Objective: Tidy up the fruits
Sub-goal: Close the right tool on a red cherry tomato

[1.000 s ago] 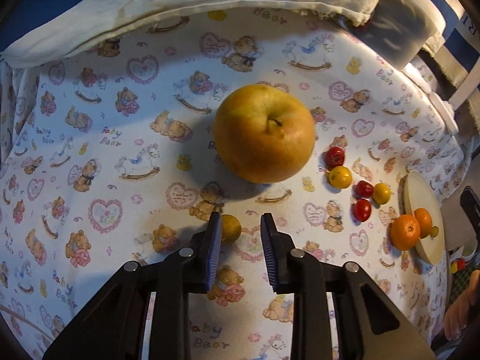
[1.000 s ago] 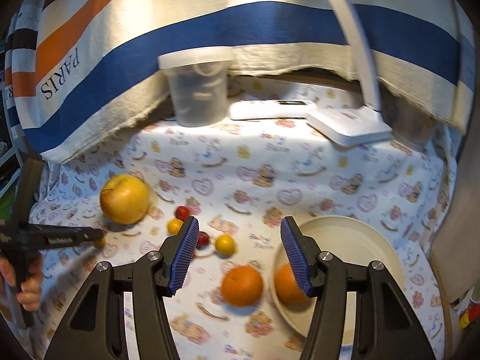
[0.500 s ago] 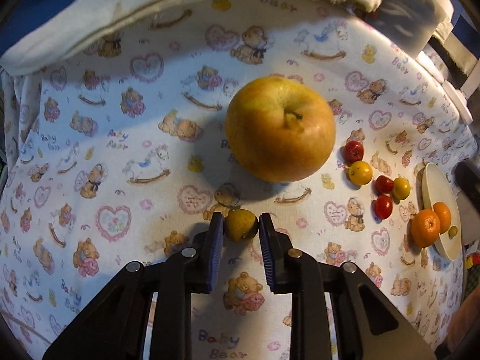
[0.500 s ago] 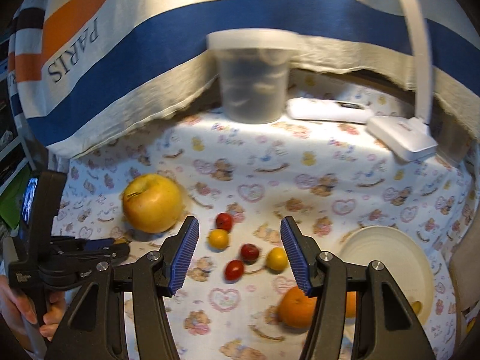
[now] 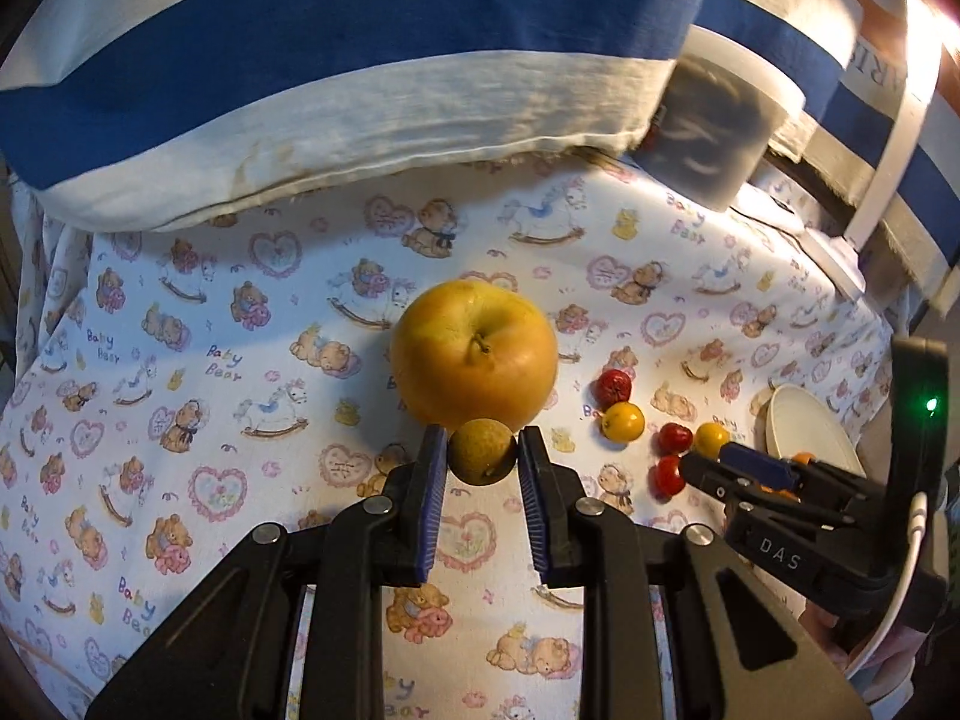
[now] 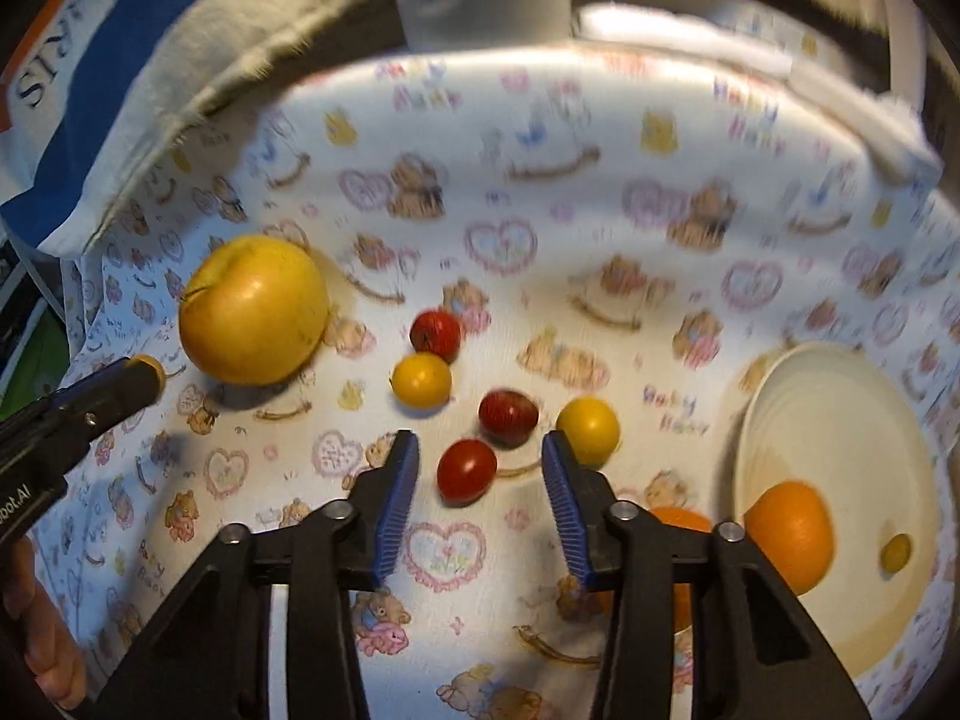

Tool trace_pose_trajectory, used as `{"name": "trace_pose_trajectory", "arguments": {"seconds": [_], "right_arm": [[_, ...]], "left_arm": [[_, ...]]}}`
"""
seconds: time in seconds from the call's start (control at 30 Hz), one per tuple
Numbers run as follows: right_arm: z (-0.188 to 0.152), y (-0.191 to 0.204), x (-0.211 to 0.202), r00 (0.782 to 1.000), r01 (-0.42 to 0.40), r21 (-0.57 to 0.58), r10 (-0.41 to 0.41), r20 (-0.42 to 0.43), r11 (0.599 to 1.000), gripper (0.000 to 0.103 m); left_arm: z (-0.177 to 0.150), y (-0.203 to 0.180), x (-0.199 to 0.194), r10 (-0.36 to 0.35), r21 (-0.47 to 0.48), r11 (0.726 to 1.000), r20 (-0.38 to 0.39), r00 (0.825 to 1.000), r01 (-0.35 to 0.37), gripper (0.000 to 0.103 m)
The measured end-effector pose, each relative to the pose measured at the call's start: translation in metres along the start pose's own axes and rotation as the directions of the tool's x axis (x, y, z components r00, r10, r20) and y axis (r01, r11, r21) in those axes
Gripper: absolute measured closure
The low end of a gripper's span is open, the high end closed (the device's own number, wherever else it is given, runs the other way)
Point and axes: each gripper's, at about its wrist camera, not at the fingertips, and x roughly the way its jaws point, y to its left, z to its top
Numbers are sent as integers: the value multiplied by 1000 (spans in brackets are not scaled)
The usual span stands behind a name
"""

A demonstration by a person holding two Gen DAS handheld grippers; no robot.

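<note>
Left tool (image 5: 483, 461) clamps small fruit (image 5: 482, 451) | right tool (image 6: 480, 465) agape, empty | orange (image 6: 678, 525) half-hidden

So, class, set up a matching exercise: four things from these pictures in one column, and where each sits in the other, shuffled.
1. large yellow apple
2. small brownish-green round fruit
3. whole orange citrus
4. oval red cherry tomato

a. on the cream round plate
b. gripped in the left tongs
c. between the open right tongs
d. on the cloth, beyond the gripped fruit

Pairs: 1-d, 2-b, 3-a, 4-c
</note>
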Motion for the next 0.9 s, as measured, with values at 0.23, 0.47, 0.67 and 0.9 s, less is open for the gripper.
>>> {"name": "trace_pose_trajectory", "arguments": {"seconds": [0.23,0.47,0.67,0.9], "right_arm": [[-3,-5,15,999,-45,10,45,-22,999,66],[-5,-2,24,999,-41,-5,41,-30,999,72],[-9,11,35,999,-22,-35,21,-34,999,76],[-12,11,28,999,-43,-2,43,-20,999,77]], "left_arm": [[-4,-5,8,24,7,1000,-3,1000,-24,80],[-4,-7,13,52,28,998,-29,998,-51,80],[-5,-9,11,51,38,998,-18,999,-50,80],[-5,-16,3,60,67,996,12,998,-61,80]]}}
